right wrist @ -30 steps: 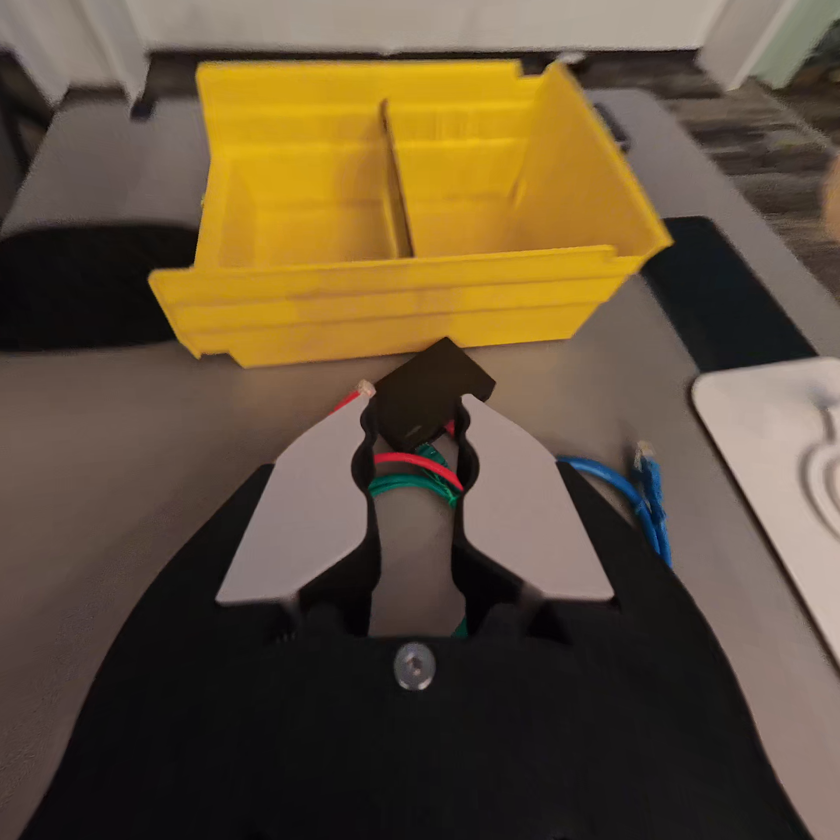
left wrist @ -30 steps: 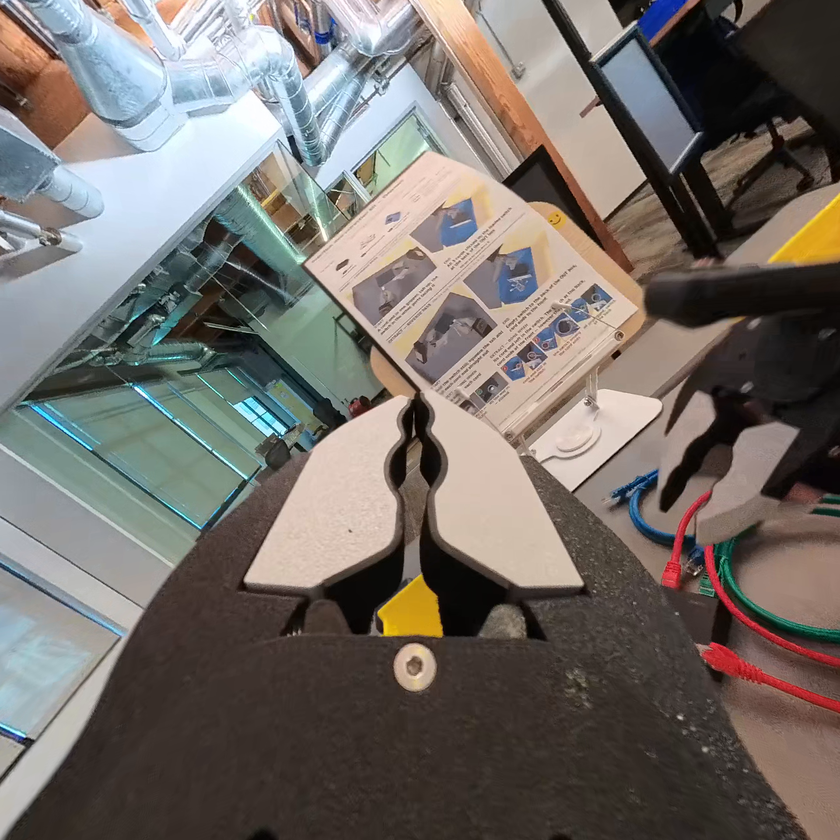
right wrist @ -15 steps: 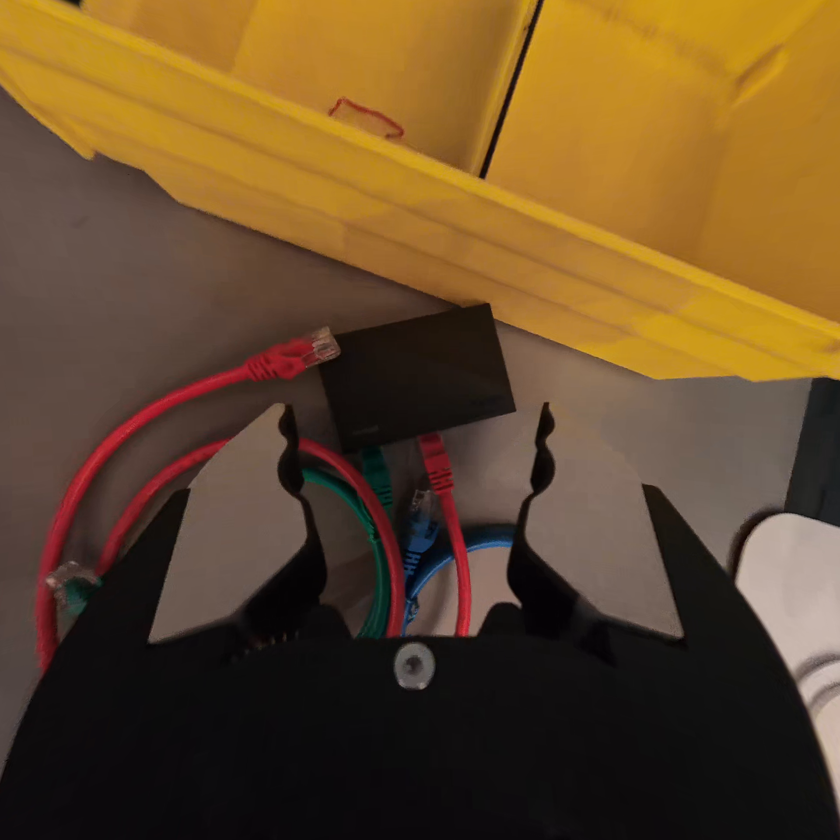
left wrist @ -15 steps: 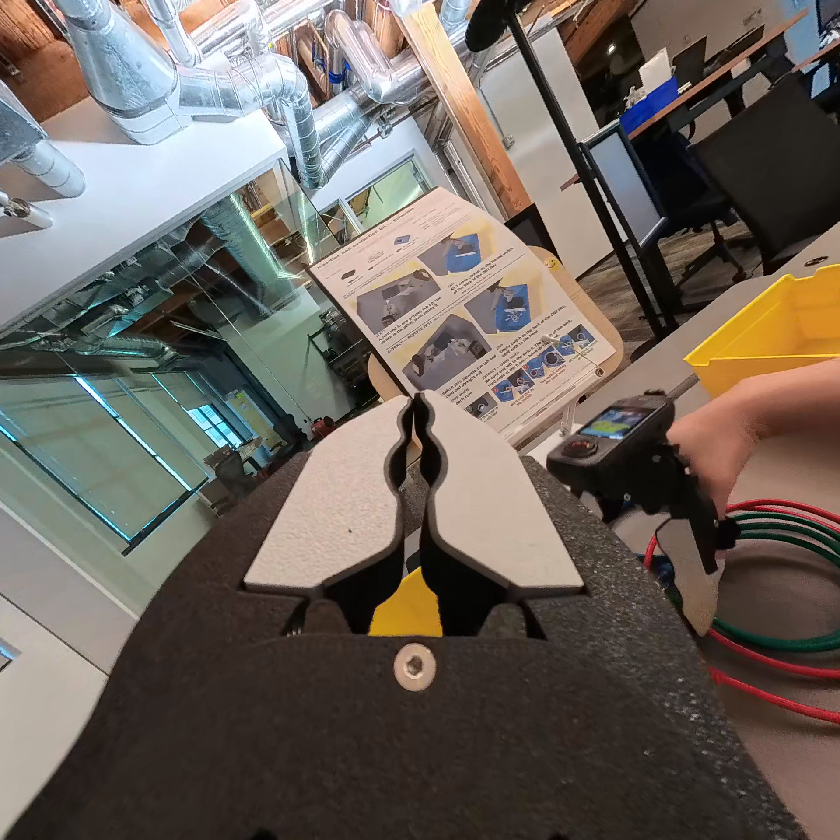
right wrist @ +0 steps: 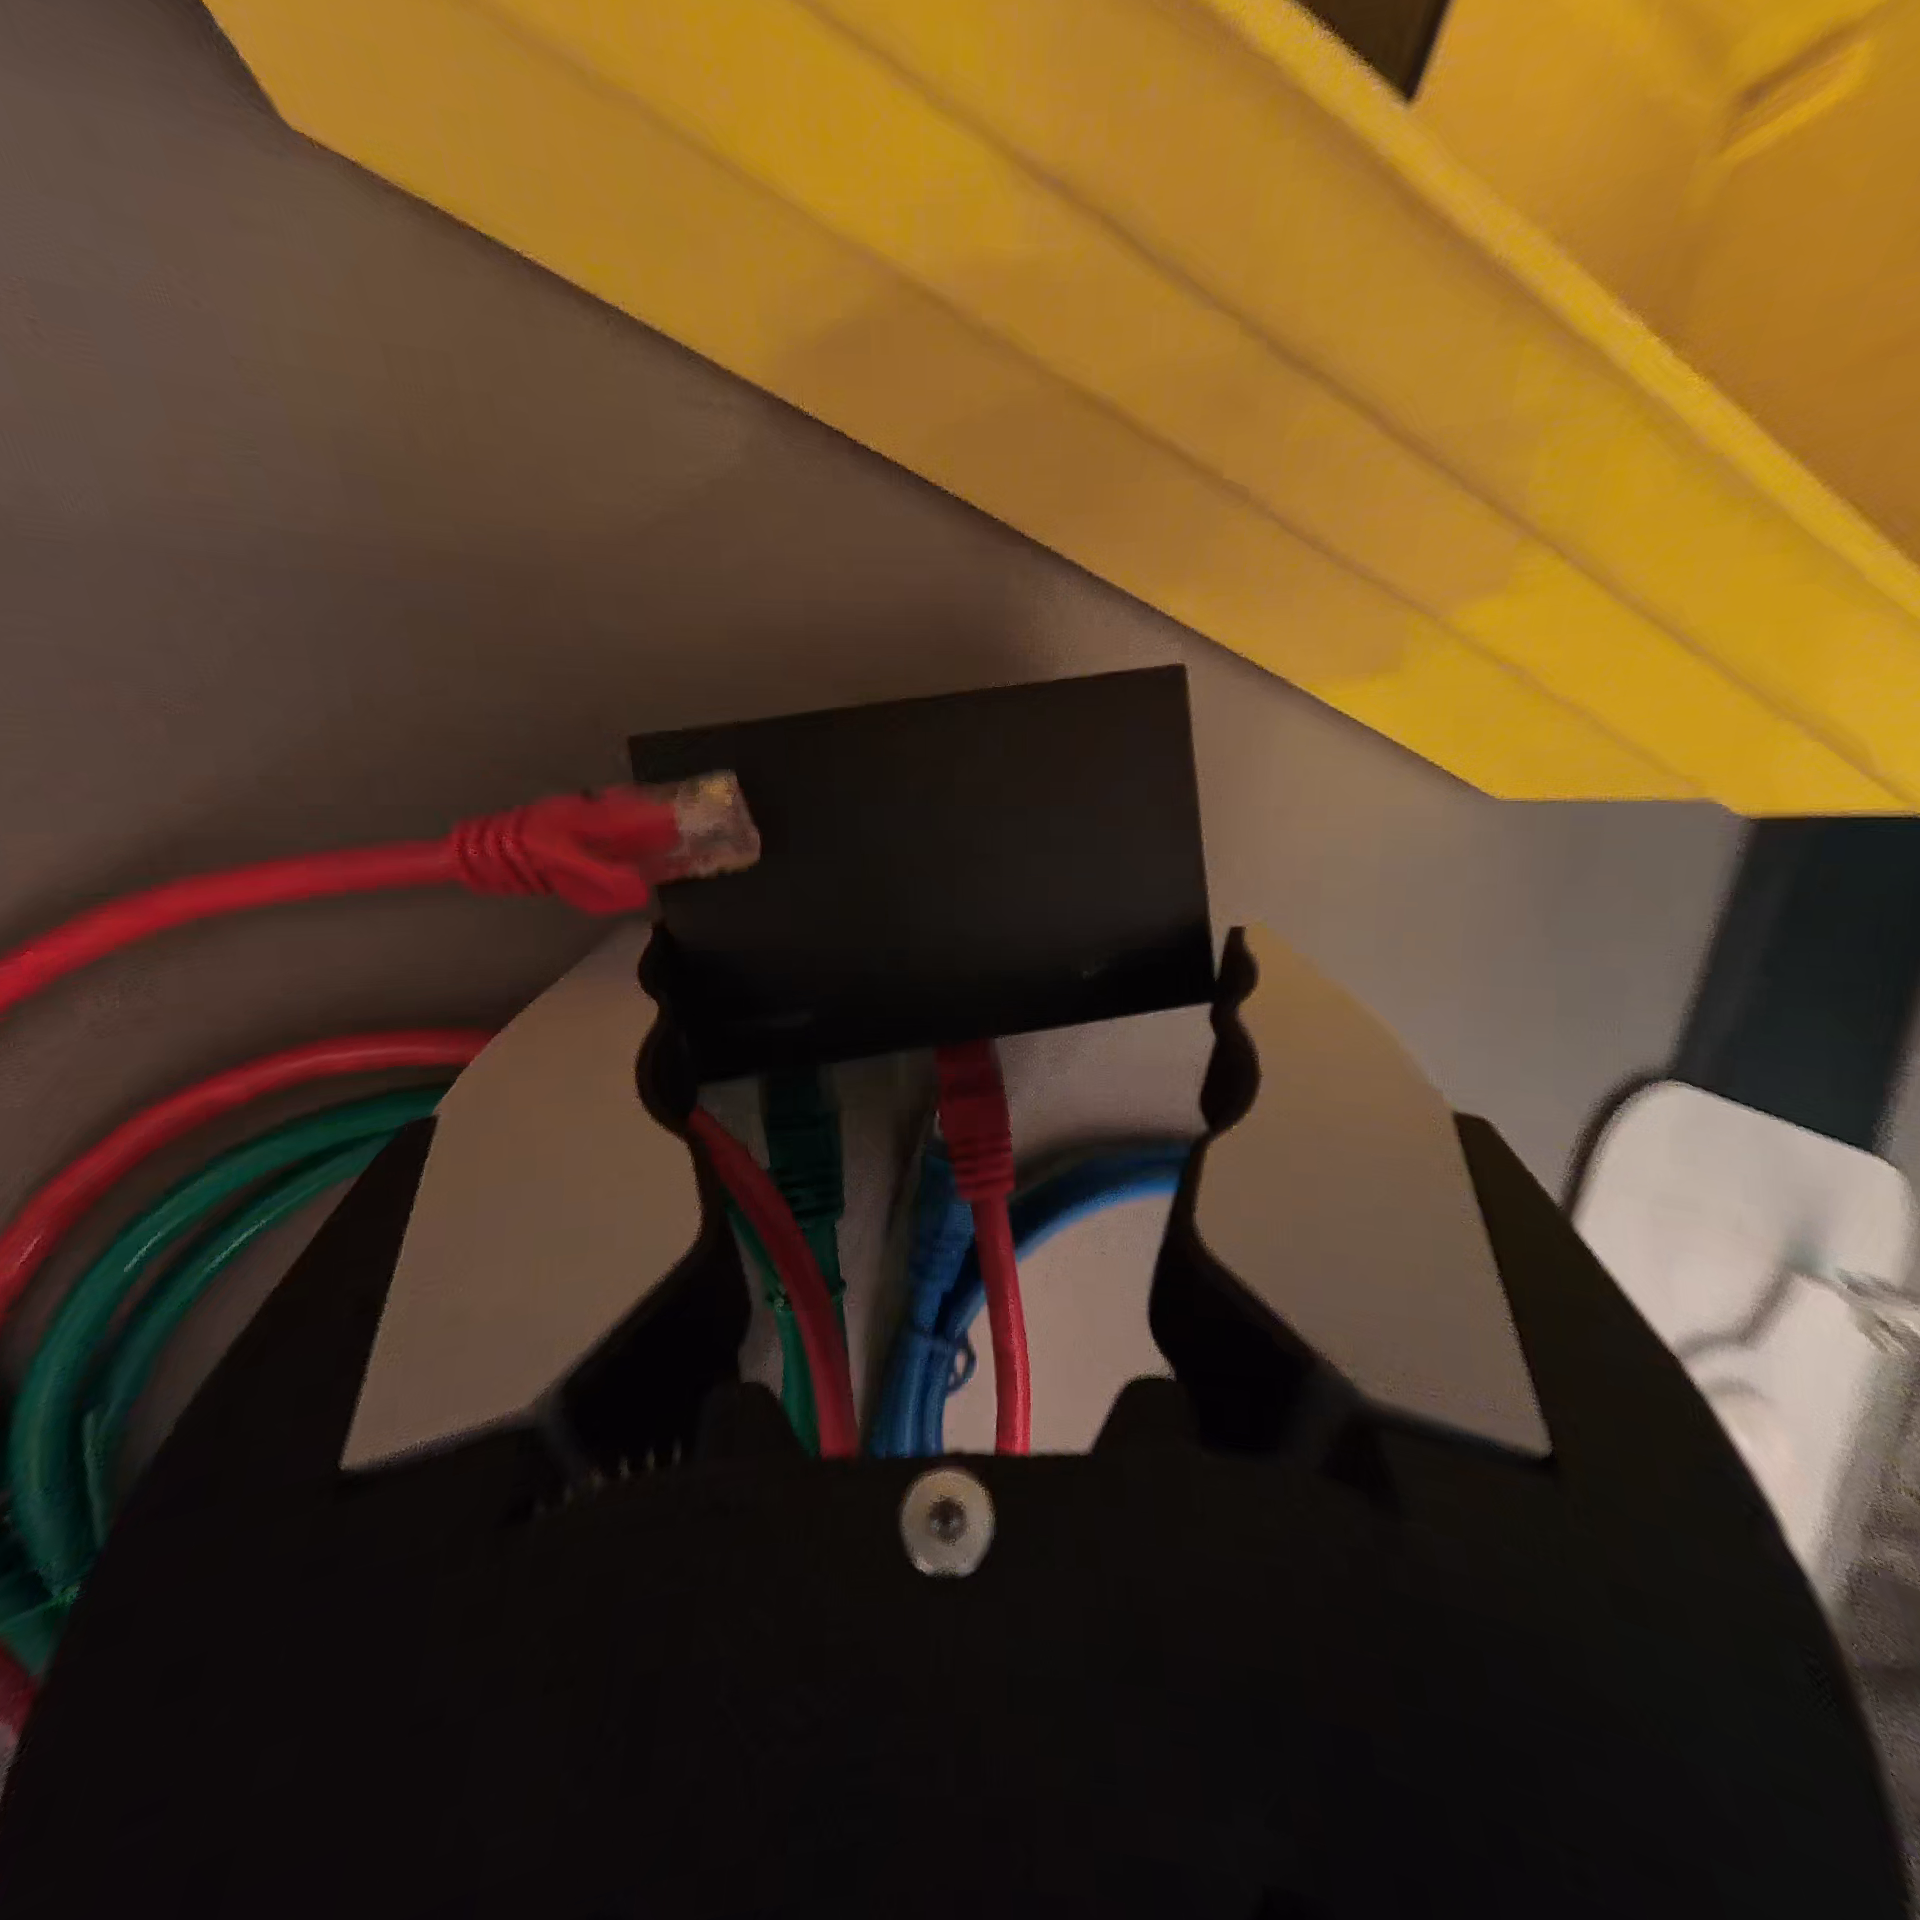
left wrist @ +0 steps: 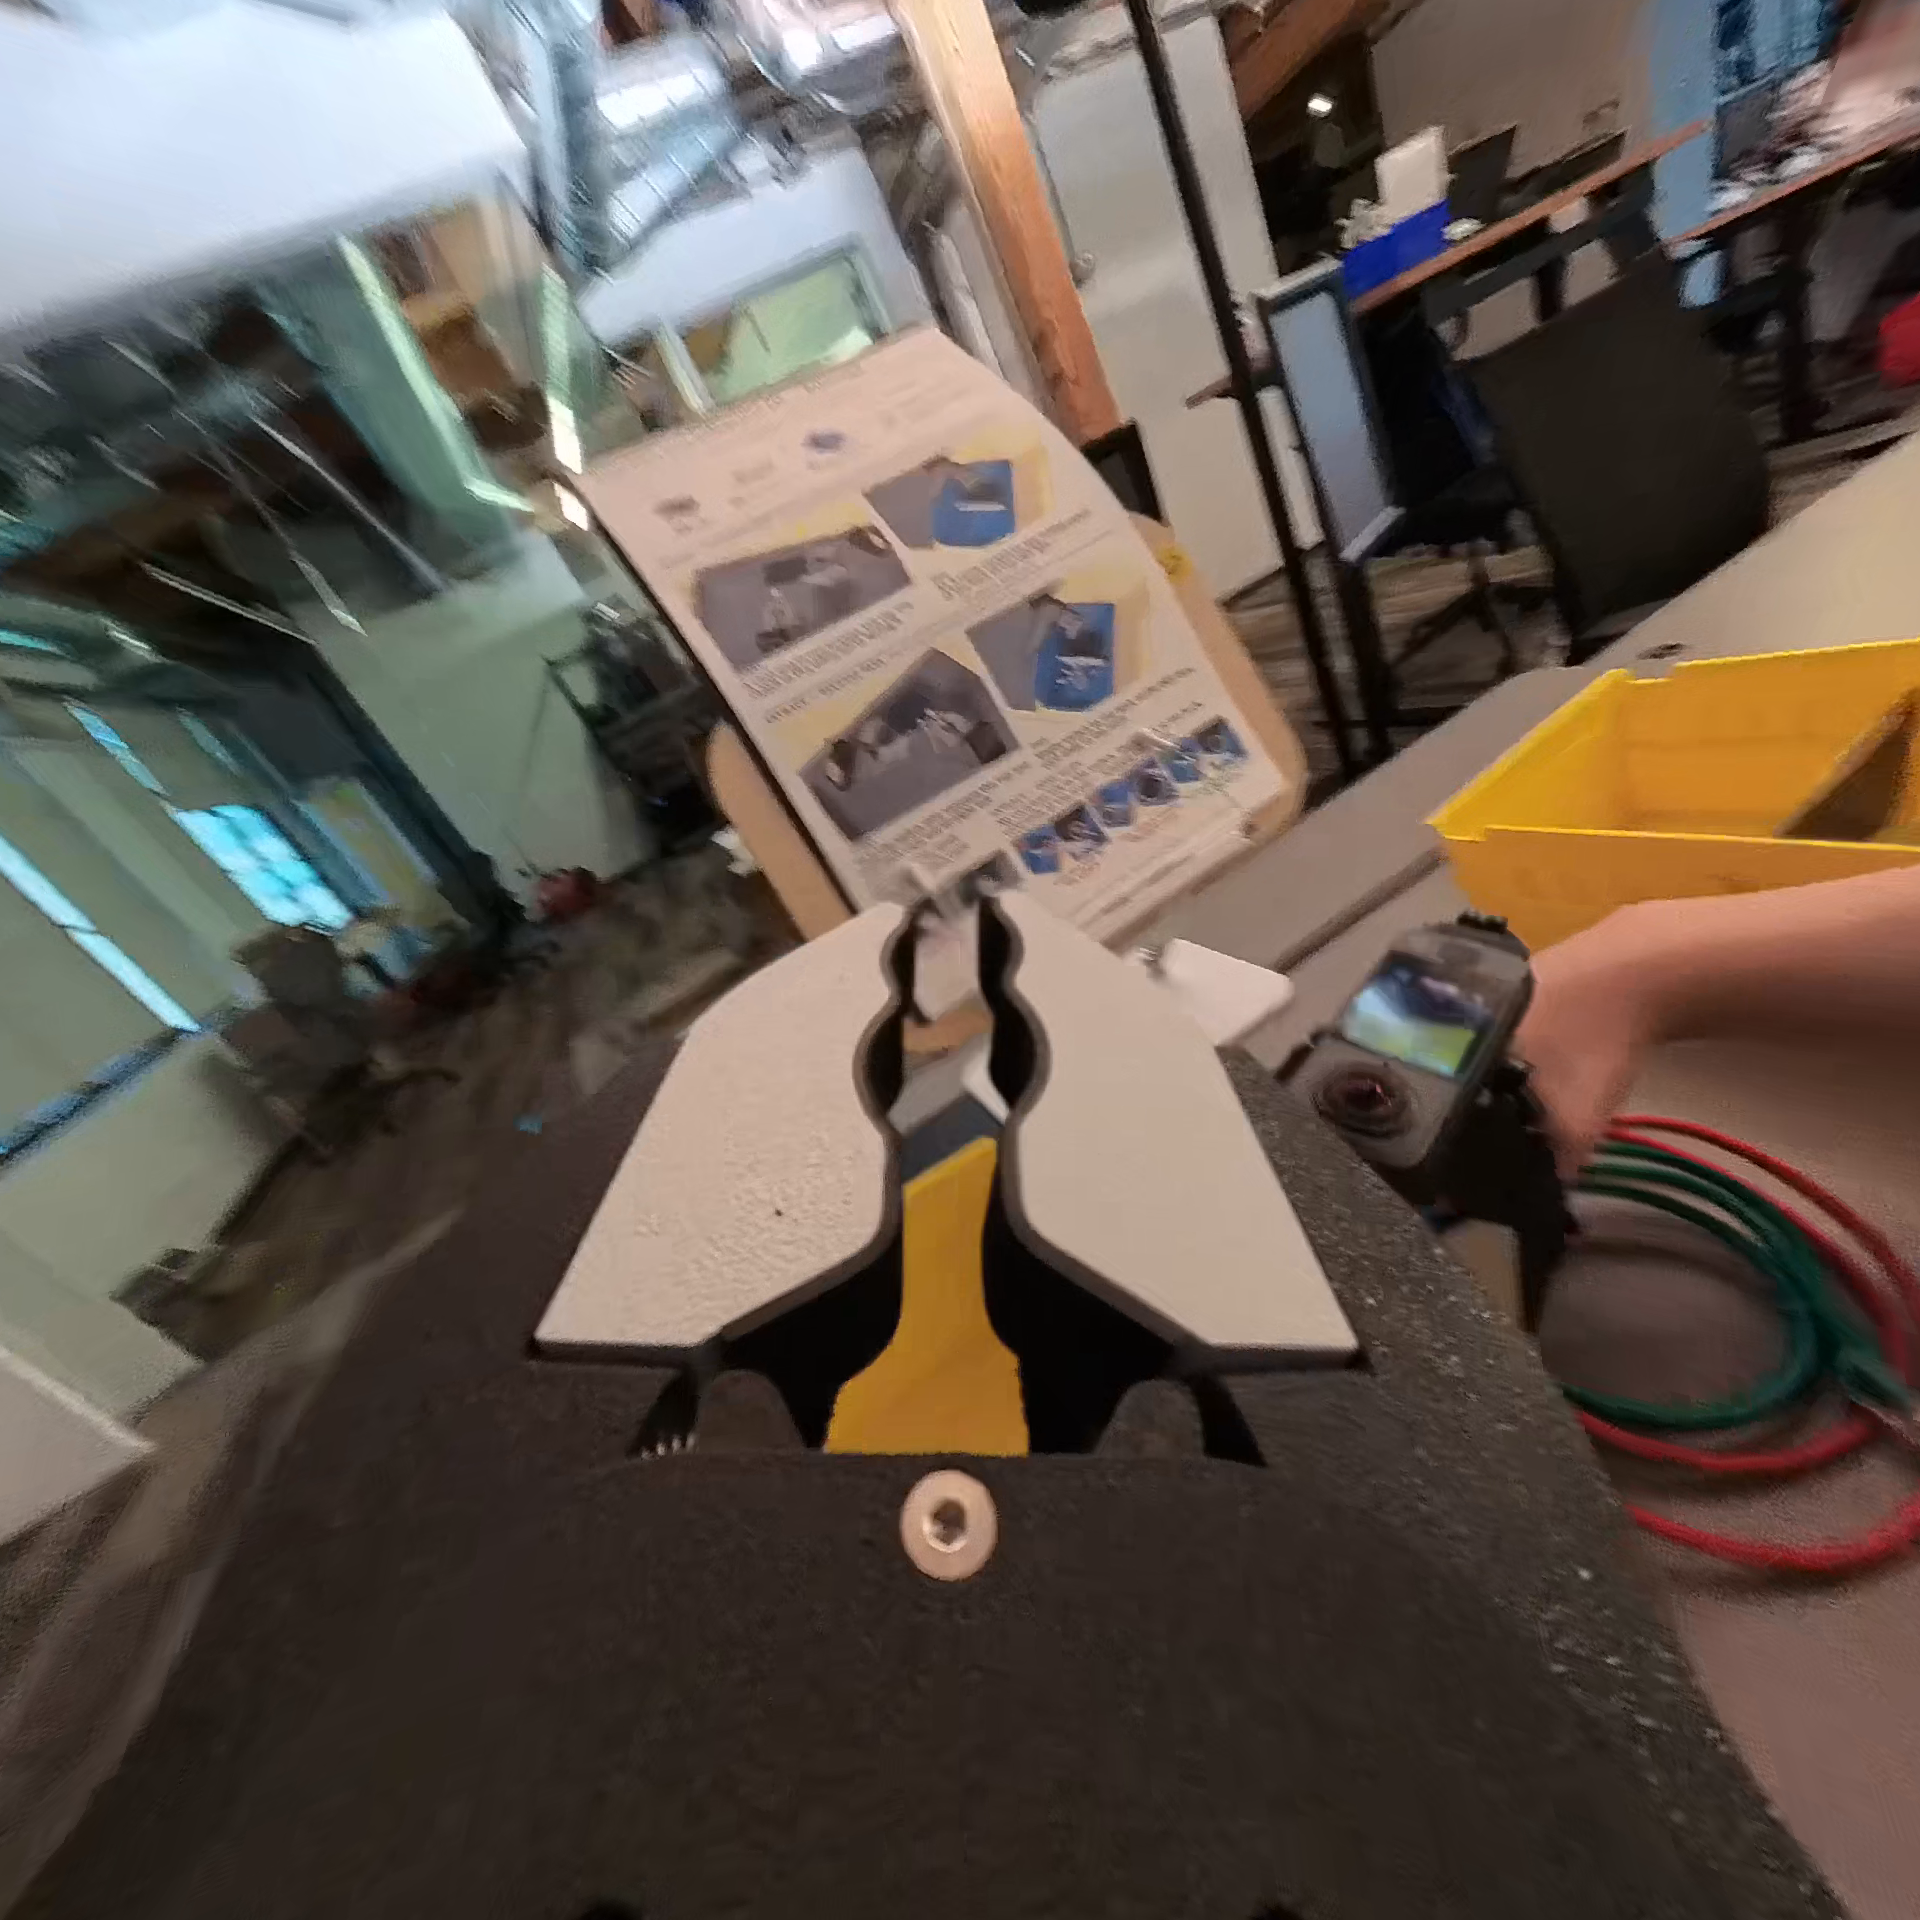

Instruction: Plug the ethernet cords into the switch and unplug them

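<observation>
Grey counter point(right wrist: 312, 520) with bin, switch and cords

A yellow bin point(right wrist: 1143, 364) sits on it; just in front lies a black switch point(right wrist: 935, 862), with red point(right wrist: 260, 883), green point(right wrist: 156, 1247) and blue point(right wrist: 1091, 1195) cords looped nearby and a white base point(right wrist: 1714, 1247) to the right.

A: Switch point(right wrist: 925, 873)?
B: On the bench point(right wrist: 312, 582), near side of the bin point(right wrist: 1195, 343), between the right gripper's point(right wrist: 935, 1029) fingers point(right wrist: 540, 1226).
A: Cords?
B: Plugged cords point(right wrist: 977, 1132) on its near edge; loose plug point(right wrist: 665, 831) at its left.

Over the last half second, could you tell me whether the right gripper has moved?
Yes: the right gripper has advanced toward the yellow bin, now straddling the black switch.
</observation>
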Available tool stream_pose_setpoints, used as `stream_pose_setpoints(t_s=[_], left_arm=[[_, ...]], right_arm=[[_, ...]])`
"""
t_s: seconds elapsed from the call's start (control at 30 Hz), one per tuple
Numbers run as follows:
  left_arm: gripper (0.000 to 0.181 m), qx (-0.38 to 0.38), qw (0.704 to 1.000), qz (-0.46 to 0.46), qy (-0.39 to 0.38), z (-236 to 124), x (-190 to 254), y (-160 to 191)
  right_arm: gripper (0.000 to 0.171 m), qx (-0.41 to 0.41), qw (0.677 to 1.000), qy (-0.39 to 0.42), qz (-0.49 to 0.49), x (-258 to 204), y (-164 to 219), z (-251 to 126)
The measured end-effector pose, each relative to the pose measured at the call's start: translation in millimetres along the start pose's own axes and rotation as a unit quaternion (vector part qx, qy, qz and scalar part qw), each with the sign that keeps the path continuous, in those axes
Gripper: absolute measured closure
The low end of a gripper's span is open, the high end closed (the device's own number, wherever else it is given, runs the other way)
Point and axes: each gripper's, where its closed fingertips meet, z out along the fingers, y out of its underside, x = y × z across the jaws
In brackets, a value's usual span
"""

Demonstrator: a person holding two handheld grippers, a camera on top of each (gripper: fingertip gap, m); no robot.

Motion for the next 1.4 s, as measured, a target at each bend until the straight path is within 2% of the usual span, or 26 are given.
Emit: stream_pose_setpoints(t_s=[0.1, 0.17, 0.37, 0.5, 0.6, 0.63, 0.7, 0.8, 0.87, 1.0, 1.07, 1.13, 1.2, 1.3, 1.4], left_arm=[[0.153, -0.053, 0.996, -0.042, 0.058, 17.6, 20.2, 21.0], [0.144, -0.101, 0.992, -0.028, 0.076, 29.3, 32.1, 40.9], [0.110, -0.219, 0.957, -0.035, 0.187, 54.2, 95.1, 84.9], [0.108, -0.198, 0.940, -0.071, 0.269, 54.3, 130.7, 70.6], [0.115, -0.197, 0.925, -0.086, 0.313, 48.0, 145.8, 65.7], [0.119, -0.201, 0.919, -0.077, 0.329, 45.5, 152.3, 67.2], [0.145, -0.206, 0.902, -0.046, 0.377, 35.9, 169.3, 71.5], [0.145, -0.215, 0.906, -0.012, 0.364, 40.3, 167.8, 75.6], [0.145, -0.229, 0.903, -0.022, 0.364, 44.3, 164.9, 74.2], [0.148, -0.213, 0.941, 0.002, 0.265, 59.4, 130.4, 72.2], [0.149, -0.184, 0.959, -0.008, 0.217, 62.7, 108.7, 62.4], [0.149, -0.142, 0.973, -0.015, 0.184, 61.2, 91.1, 47.0], [0.150, -0.089, 0.982, -0.015, 0.167, 56.6, 82.1, 26.9], [0.150, -0.015, 0.983, -0.029, 0.179, 48.3, 88.3, -5.4], [0.150, 0.031, 0.978, -0.042, 0.203, 41.7, 105.0, -30.3]], right_arm=[[0.072, 0.027, 0.994, 0.109, -0.009, 4.1, -6.3, -28.1], [0.072, 0.047, 0.980, 0.193, -0.030, 5.8, -14.4, -54.0], [0.072, 0.070, 0.911, 0.390, -0.117, -12.1, -42.2, -131.8], [0.072, 0.066, 0.866, 0.471, -0.152, -19.8, -50.8, -158.5], [0.073, 0.071, 0.841, 0.494, -0.208, -31.3, -58.2, -165.8], [0.073, 0.076, 0.837, 0.495, -0.220, -34.8, -61.1, -166.3], [0.072, 0.079, 0.835, 0.495, -0.226, -36.3, -62.7, -165.2], [0.072, 0.088, 0.837, 0.496, -0.212, -32.4, -59.5, -163.1], [0.073, 0.098, 0.842, 0.492, -0.198, -29.5, -58.6, -165.5], [0.102, 0.202, 0.848, 0.466, -0.153, -40.6, -71.8, -191.0], [0.136, 0.270, 0.869, 0.402, -0.102, -50.5, -78.5, -198.1], [0.137, 0.334, 0.897, 0.289, -0.006, -59.9, -86.1, -191.6], [0.134, 0.381, 0.902, 0.180, 0.095, -65.2, -95.3, -181.0], [0.127, 0.458, 0.864, 0.063, 0.198, -70.9, -114.7, -181.5], [0.124, 0.497, 0.817, 0.074, 0.282, -52.6, -110.3, -185.3]])
